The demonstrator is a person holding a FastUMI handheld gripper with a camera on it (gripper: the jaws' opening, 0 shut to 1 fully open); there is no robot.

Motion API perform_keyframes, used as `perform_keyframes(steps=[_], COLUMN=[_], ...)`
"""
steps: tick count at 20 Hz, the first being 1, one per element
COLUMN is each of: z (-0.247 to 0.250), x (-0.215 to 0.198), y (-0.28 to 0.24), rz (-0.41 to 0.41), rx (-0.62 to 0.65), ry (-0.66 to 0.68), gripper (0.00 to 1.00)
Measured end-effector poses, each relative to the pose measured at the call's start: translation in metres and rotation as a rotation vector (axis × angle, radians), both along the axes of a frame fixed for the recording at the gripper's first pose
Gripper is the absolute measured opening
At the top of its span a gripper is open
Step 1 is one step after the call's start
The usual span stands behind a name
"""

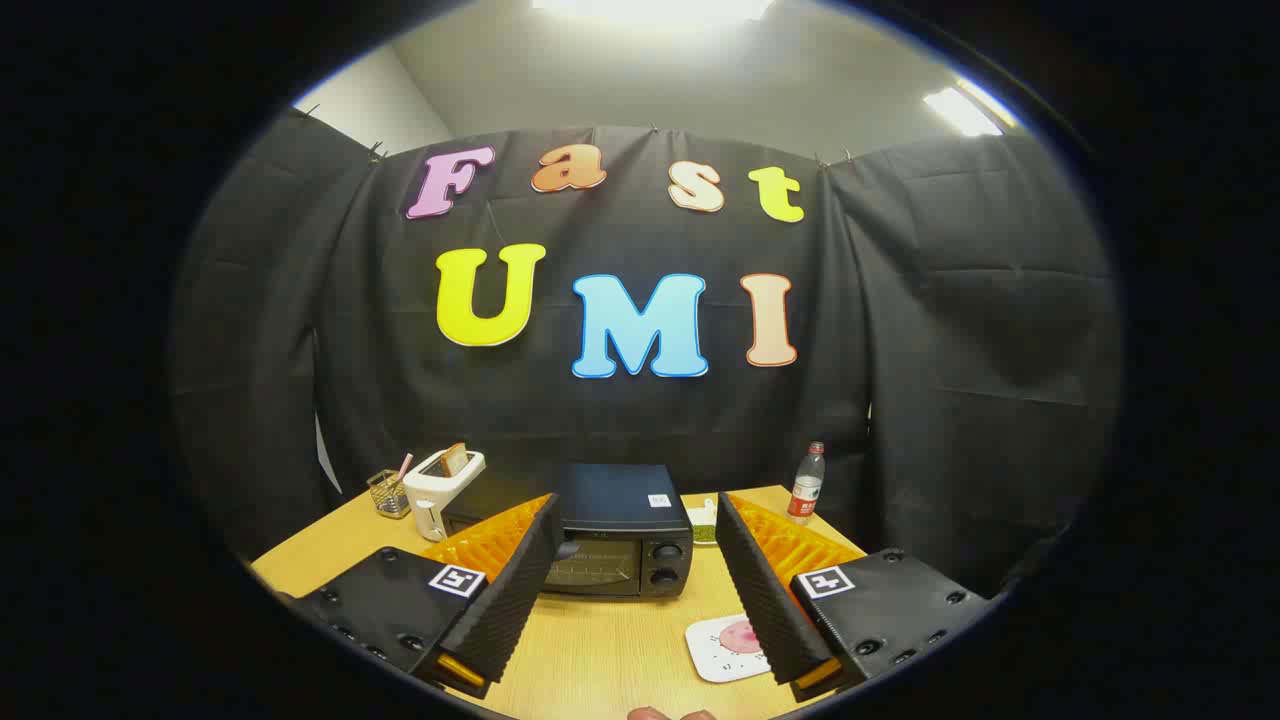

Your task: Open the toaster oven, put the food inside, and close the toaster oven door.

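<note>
Nothing done yet, by the look of it. The toaster oven [615,545] sits at the far middle of the desk [600,650], door shut, seen between the tongs [637,585], which are spread wide w/ nothing in them. The food [740,636] (pinkish, hard to say what exactly) lies on a small white plate [712,655] on the near right, just beside the right finger. Left to do: open door, pick up food, put it in, close door. A white toaster [440,490] stands at far left, a bottle [806,484] at far right.
</note>
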State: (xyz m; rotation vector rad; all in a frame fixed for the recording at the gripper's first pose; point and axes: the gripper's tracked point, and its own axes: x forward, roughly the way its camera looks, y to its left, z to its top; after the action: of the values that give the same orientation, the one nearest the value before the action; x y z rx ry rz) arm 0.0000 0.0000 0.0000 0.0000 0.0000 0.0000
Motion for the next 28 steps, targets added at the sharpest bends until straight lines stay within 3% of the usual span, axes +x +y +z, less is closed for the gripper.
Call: perform_keyframes(steps=[16,28], z=[0.007,0.021], x=[-0.011,0.006], y=[0.013,0.037], rz=[0.023,0.020], rx=[-0.006,-0.027], ry=[-0.023,-0.020], gripper=[0.97,0.97])
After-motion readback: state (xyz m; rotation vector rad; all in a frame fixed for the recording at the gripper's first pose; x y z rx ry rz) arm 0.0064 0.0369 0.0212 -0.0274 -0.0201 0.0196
